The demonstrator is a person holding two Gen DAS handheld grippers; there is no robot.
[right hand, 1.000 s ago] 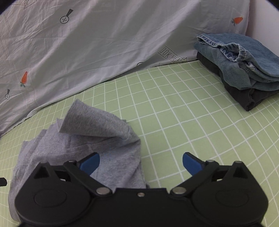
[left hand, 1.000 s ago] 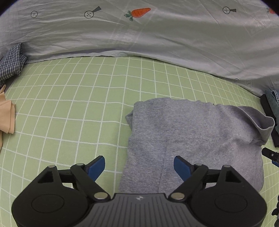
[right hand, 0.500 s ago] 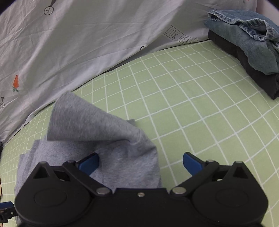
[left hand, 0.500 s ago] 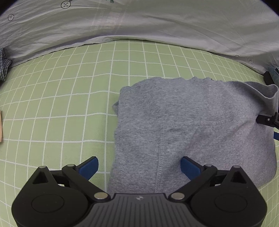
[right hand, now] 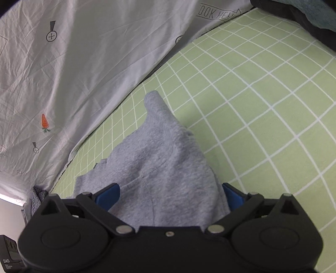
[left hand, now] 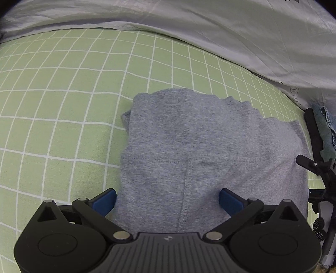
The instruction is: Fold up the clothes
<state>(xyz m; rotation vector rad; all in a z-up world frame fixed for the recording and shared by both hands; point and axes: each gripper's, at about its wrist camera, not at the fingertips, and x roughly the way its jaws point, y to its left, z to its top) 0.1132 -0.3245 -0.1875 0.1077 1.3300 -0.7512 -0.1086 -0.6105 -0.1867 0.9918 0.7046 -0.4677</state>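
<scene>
A grey knit garment (left hand: 199, 147) lies partly folded on the green checked sheet (left hand: 63, 105). My left gripper (left hand: 167, 200) is open, its blue pads either side of the garment's near edge and seam. My right gripper (right hand: 170, 195) is open too, with the garment (right hand: 163, 163) bunched between its pads and one corner sticking up. The right gripper's black frame shows at the right edge of the left wrist view (left hand: 321, 168).
A pale grey printed duvet (left hand: 231, 31) runs along the far side, also in the right wrist view (right hand: 73, 63). Folded dark and denim clothes (right hand: 304, 19) are stacked at the far right. A checked cloth (right hand: 37, 197) lies at the left.
Both grippers have moved in close over the grey garment, which now fills the space between each pair of pads. The raised corner lies nearer the right gripper.
</scene>
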